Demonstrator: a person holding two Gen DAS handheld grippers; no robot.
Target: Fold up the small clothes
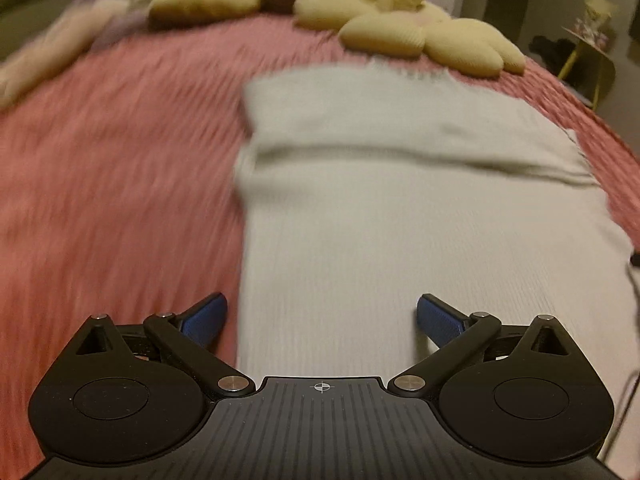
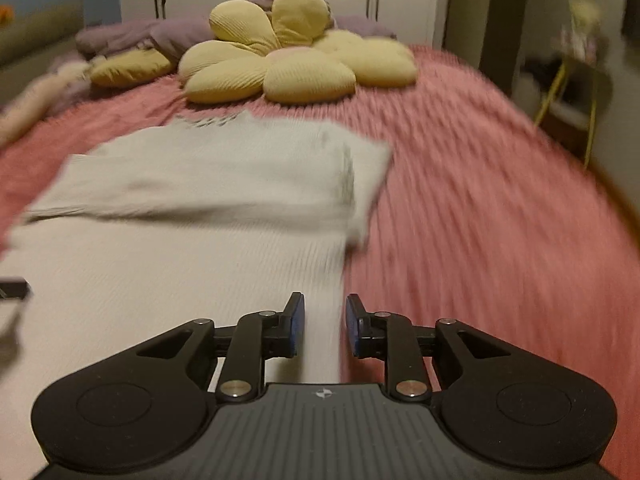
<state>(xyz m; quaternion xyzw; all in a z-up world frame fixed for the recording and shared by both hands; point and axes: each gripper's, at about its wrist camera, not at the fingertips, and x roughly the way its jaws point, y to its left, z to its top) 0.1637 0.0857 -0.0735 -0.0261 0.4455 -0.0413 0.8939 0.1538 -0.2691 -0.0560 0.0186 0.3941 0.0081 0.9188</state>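
Observation:
A pale grey ribbed knit garment (image 1: 392, 208) lies flat on the pink bedspread (image 1: 120, 168), with its far part folded back over itself. My left gripper (image 1: 322, 316) is wide open and empty, low over the garment's near left edge. In the right wrist view the garment (image 2: 192, 208) fills the left half. My right gripper (image 2: 325, 320) has its jaws partly open, a narrow gap apart, straddling the garment's near right edge; nothing is clamped. Both views are motion-blurred.
A yellow flower-shaped cushion (image 2: 288, 56) and purple bedding (image 2: 132, 34) lie at the head of the bed. A pale plush item (image 1: 48, 56) lies at far left. A yellow-legged side table (image 2: 572, 80) stands beside the bed on the right. The other gripper's tip (image 2: 14, 286) shows at left.

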